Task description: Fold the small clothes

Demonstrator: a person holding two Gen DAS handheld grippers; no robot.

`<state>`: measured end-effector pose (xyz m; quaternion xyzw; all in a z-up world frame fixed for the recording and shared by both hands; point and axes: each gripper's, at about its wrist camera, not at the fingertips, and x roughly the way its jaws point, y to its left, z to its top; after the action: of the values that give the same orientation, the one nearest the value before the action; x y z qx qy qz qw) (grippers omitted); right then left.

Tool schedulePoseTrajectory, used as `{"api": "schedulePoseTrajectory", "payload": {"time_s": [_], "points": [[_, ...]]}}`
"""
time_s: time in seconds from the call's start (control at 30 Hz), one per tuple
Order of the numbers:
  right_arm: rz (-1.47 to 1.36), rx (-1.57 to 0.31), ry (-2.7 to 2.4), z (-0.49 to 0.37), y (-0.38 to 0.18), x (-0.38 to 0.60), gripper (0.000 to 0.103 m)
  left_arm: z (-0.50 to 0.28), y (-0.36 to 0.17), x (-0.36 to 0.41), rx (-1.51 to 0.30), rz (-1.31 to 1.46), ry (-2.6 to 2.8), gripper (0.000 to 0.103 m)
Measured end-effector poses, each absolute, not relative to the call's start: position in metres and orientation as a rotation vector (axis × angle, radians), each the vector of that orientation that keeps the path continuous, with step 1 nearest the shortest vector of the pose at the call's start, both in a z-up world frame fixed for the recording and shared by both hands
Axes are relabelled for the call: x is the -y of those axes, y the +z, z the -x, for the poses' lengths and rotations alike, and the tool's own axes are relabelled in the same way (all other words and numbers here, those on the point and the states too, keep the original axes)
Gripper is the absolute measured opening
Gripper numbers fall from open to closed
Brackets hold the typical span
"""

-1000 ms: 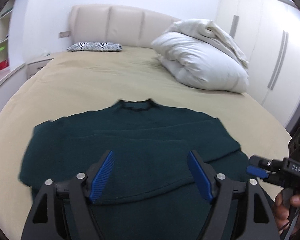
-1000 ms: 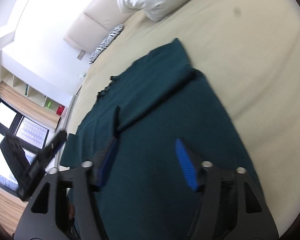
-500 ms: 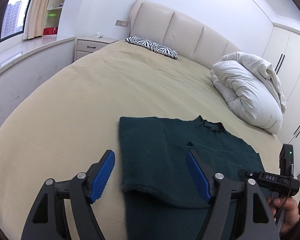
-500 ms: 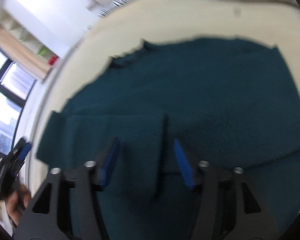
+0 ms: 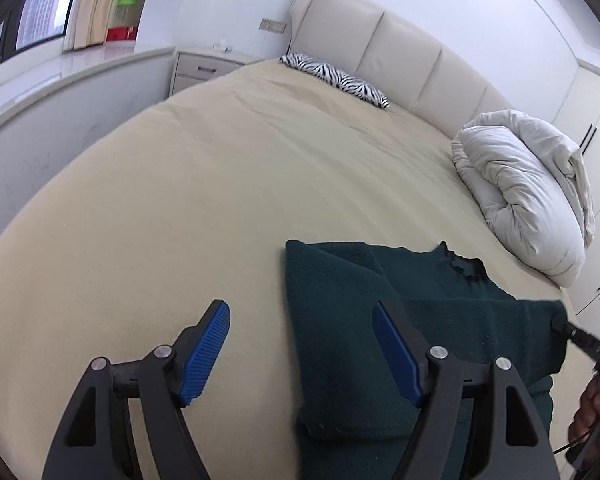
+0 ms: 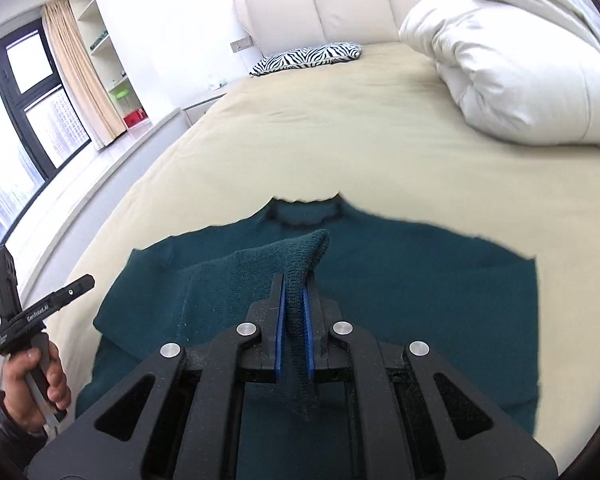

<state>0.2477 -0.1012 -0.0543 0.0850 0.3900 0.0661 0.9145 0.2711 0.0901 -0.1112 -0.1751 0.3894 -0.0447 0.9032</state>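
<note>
A dark green sweater (image 6: pixel 420 300) lies flat on the beige bed (image 5: pixel 180 200), neck hole pointing toward the headboard. One sleeve is folded across its body. My right gripper (image 6: pixel 294 284) is shut on that sleeve's ribbed cuff (image 6: pixel 306 246), which stands up in a ridge between the blue pads. My left gripper (image 5: pixel 300 312) is open over the sweater's (image 5: pixel 340 320) left edge, one finger above bare sheet and the other above the cloth, with nothing between them. Each wrist view shows the other gripper in a hand at its side edge.
A bundled white duvet (image 5: pixel 520 200) sits at the right side of the bed and a zebra-striped pillow (image 5: pixel 336 78) lies by the padded headboard. A nightstand (image 5: pixel 204 68) and a low ledge (image 5: pixel 60 88) under the window run along the bed's left side.
My right gripper's jaws have come together on the folded sleeve and raised its cuff. My left gripper has moved to the sweater's left edge, still open.
</note>
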Motion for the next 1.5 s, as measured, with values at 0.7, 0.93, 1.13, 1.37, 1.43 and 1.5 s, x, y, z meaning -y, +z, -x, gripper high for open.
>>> {"api": "schedulePoseTrajectory", "payload": {"time_s": [0.7,0.93,1.13,1.37,1.43,1.5], "points": [[-0.238,-0.803,0.061,-0.259,-0.099,0.132,0.006,-0.319,-0.134,-0.072,-0.895,0.23,-0.068,0.008],[-0.303,-0.935,-0.003,-0.281,-0.151,0.158,0.003,-0.324,-0.144,-0.069,-0.886,0.206,-0.049,0.008],[-0.36,-0.964,0.034,-0.273,-0.142,0.157,0.009,-0.314,-0.131,-0.073,-0.874,0.212,-0.046,0.018],[-0.428,-0.983,0.098,-0.253,-0.139,0.154,0.03,-0.278,-0.117,-0.058,-0.888,0.177,-0.065,0.054],[-0.345,-0.988,0.083,-0.251,-0.145,0.137,0.03,-0.273,-0.127,-0.047,-0.923,0.131,-0.066,0.043],[-0.34,-0.982,0.069,-0.25,-0.145,0.136,0.024,-0.27,-0.136,-0.048,-0.942,0.151,-0.073,0.033]]}}
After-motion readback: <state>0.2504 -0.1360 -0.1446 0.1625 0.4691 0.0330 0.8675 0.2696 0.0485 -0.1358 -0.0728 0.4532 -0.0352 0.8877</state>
